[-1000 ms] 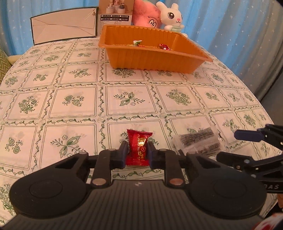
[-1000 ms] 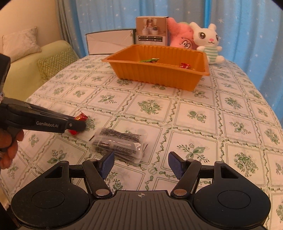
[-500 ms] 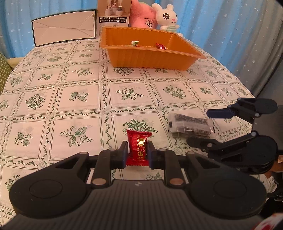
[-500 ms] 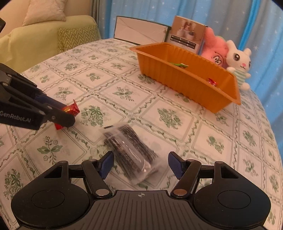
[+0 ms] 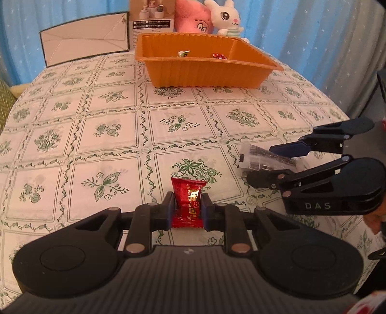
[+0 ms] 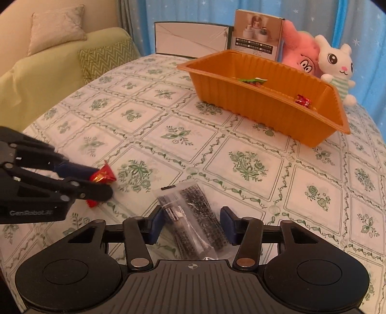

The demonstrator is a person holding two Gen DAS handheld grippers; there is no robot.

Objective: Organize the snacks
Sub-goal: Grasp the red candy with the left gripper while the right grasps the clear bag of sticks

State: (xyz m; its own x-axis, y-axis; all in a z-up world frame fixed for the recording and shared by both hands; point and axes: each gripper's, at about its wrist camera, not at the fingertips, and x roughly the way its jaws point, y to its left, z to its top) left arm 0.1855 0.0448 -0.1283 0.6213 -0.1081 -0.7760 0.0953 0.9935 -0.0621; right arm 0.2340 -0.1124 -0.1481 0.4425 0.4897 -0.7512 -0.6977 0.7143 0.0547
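My left gripper (image 5: 187,210) is shut on a red snack packet (image 5: 188,203), held low over the tablecloth; the packet also shows in the right wrist view (image 6: 102,177). My right gripper (image 6: 193,224) is open, its jaws on either side of a clear packet of dark snacks (image 6: 193,215) that lies on the table; that packet also shows in the left wrist view (image 5: 263,159). An orange tray (image 5: 205,70) stands at the far side, also in the right wrist view (image 6: 263,108), holding a green-wrapped snack (image 6: 252,81) and a small red candy (image 6: 302,100).
Behind the tray stand a white envelope-like folder (image 5: 84,48), a printed box (image 5: 152,14), a pink plush (image 6: 299,55) and a white rabbit plush (image 6: 336,65). A green sofa with cushions (image 6: 60,62) is to the left of the table.
My right gripper has moved forward and down so the clear packet now lies between its jaws. The left gripper still holds the red packet, raised slightly.
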